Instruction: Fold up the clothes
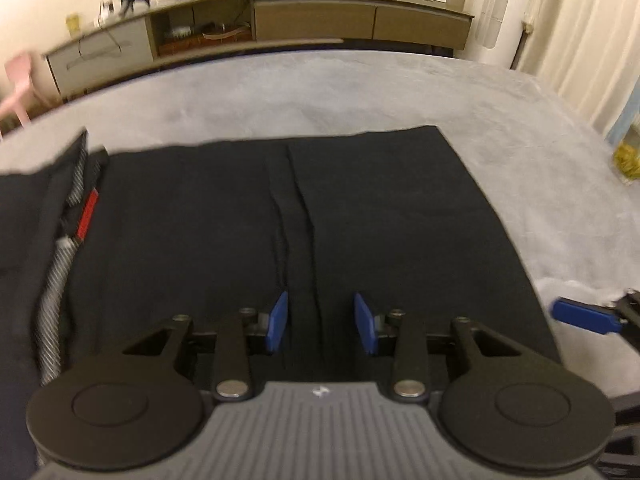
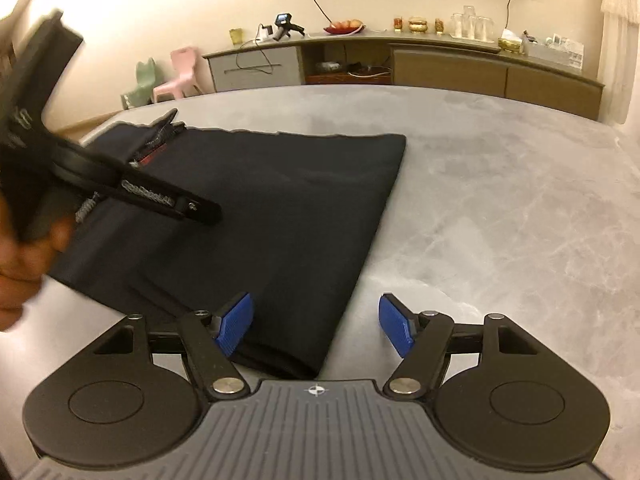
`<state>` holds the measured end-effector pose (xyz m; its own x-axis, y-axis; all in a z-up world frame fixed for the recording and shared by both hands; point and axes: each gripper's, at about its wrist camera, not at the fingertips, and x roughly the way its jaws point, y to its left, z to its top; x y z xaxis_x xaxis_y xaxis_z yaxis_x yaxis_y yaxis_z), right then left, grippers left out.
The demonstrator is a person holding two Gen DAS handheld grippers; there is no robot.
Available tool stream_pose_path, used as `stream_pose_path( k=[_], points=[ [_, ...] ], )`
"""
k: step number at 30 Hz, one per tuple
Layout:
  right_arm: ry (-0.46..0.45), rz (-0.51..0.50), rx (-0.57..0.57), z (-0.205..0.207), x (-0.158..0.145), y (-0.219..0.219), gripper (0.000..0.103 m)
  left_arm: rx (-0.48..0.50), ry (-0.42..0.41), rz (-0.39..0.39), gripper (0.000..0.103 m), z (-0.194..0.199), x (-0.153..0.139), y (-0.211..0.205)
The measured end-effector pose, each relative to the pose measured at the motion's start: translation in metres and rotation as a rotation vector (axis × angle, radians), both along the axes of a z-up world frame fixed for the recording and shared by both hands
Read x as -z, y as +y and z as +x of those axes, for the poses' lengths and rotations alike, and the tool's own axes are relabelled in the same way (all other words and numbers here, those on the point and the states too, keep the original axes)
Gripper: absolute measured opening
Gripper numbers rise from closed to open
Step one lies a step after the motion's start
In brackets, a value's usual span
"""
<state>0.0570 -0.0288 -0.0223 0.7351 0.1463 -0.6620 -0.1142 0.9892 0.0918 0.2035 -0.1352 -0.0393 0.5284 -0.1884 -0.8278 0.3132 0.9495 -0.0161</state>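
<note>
A black garment point(image 1: 200, 220) lies flat and folded on the grey cover point(image 1: 320, 92). A raised crease point(image 1: 300, 216) runs down its middle, and a waistband with a red tag point(image 1: 88, 214) and a striped cord sits at the left. My left gripper point(image 1: 322, 324) hovers over the crease, its blue pads apart and gripping nothing. One blue finger of the right gripper point(image 1: 580, 316) pokes in at the right edge. In the right wrist view the garment point(image 2: 300, 200) has its near corner beside the left pad of my right gripper point(image 2: 316, 326), which is open and holds nothing. A hand holds the left gripper point(image 2: 132, 192) over the cloth.
The grey cover point(image 2: 500, 200) stretches bare to the right of the garment. A long sideboard point(image 2: 440, 68) with cups and a fruit plate lines the far wall. Small pink and green chairs point(image 2: 184, 68) stand at the left, and a white cylinder point(image 1: 508, 12) and curtains at the right.
</note>
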Motion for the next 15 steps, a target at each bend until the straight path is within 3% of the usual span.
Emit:
stream_pose_path(
  k=[9,13,15],
  points=[
    [0.006,0.024,0.063,0.019,0.013,-0.021,0.071,0.017,-0.008,0.015,0.040,-0.010,-0.001,-0.013],
    [0.011,0.050,0.037,0.014,0.013,-0.015,0.071,0.012,-0.010,0.024,0.040,-0.009,0.003,-0.011],
    [0.004,0.014,0.027,0.014,0.014,-0.008,0.071,0.026,-0.010,0.039,0.040,-0.010,0.003,-0.012]
  ],
)
